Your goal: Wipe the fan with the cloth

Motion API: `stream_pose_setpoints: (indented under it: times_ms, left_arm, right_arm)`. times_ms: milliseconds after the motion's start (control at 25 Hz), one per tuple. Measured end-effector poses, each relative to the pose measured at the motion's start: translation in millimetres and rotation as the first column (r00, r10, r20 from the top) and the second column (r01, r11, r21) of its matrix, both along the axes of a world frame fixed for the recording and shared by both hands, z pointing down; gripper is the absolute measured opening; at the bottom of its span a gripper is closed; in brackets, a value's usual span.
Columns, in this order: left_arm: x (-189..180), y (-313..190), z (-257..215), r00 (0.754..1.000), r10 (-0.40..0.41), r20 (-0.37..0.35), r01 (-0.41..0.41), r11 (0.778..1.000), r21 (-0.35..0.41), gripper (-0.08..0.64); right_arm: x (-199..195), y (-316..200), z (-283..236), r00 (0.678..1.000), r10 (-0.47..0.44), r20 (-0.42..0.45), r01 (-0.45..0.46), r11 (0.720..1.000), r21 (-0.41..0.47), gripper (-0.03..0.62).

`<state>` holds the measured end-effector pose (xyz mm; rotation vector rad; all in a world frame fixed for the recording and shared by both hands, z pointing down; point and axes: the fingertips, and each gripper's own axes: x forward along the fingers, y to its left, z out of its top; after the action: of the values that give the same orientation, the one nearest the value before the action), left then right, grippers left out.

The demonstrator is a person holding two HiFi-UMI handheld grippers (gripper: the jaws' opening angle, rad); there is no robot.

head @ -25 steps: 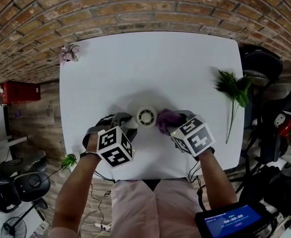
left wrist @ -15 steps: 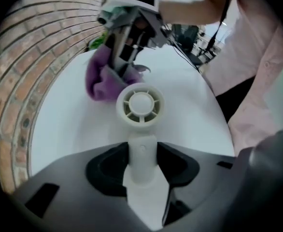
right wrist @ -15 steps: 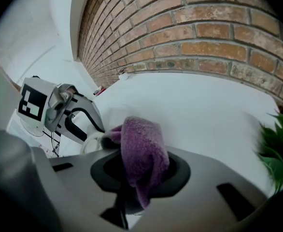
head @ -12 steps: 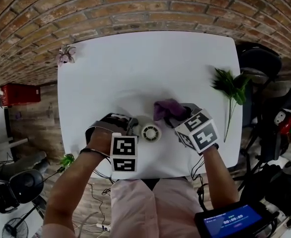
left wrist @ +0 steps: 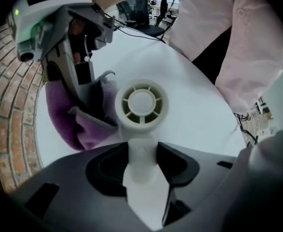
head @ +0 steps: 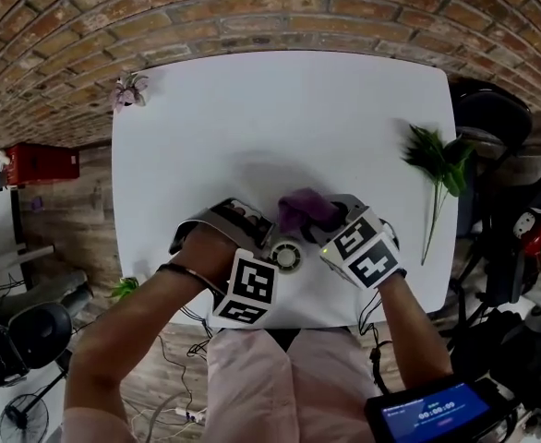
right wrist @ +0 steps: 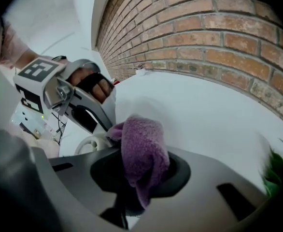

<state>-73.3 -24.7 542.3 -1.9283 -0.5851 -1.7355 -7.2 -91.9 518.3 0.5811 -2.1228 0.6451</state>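
Now wiping | left gripper (left wrist: 141,178) clamps fan (left wrist: 141,104) by stem | right gripper (right wrist: 136,178) pinches cloth (right wrist: 141,146) | advise: hold fan steady, rub all round

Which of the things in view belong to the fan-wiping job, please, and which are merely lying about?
In the job:
white fan, held by its handle in the left gripper
purple cloth, held in the right gripper

Lying about:
green leafy sprig, at the right of the table
pink flower, far left corner
small green plant, near left edge
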Motion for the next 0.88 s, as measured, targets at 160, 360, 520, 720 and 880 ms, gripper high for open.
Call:
stream_pose_setpoints:
  times_ms: [160, 360, 520, 720, 880]
  left_arm:
    - [0, 1, 1, 1.000, 0.028, 0.006, -0.028, 1.000, 0.009, 0.192]
    - [-1, 1, 0, 1.000, 0.028, -0.001, -0.028, 1.000, 0.009, 0.192]
    - [-1, 2, 1, 0.999, 0.045, -0.009, -0.045, 0.999, 0.014, 0.192]
    - [-2, 2, 1, 0.998, 0.058, 0.003, -0.058, 0.998, 0.015, 0.192]
    - [-3, -1, 1, 1.000, -0.012, -0.005, 0.012, 1.000, -0.011, 0.192]
  right_arm:
    - [-14, 14, 3, 0.984, -0.180, 0.011, 0.180, 0.983, 0.027, 0.083]
    - [-21, 36, 1, 0.879, -0.477, -0.009, 0.476, 0.876, 0.075, 0.081]
    - [-23, 49, 2, 0.757, -0.650, -0.066, 0.653, 0.746, 0.130, 0.080]
    - [-24, 55, 4, 0.625, -0.761, -0.173, 0.780, 0.607, 0.152, 0.078]
    - [-18, 62, 4, 0.599, -0.780, -0.181, 0.801, 0.586, 0.125, 0.077]
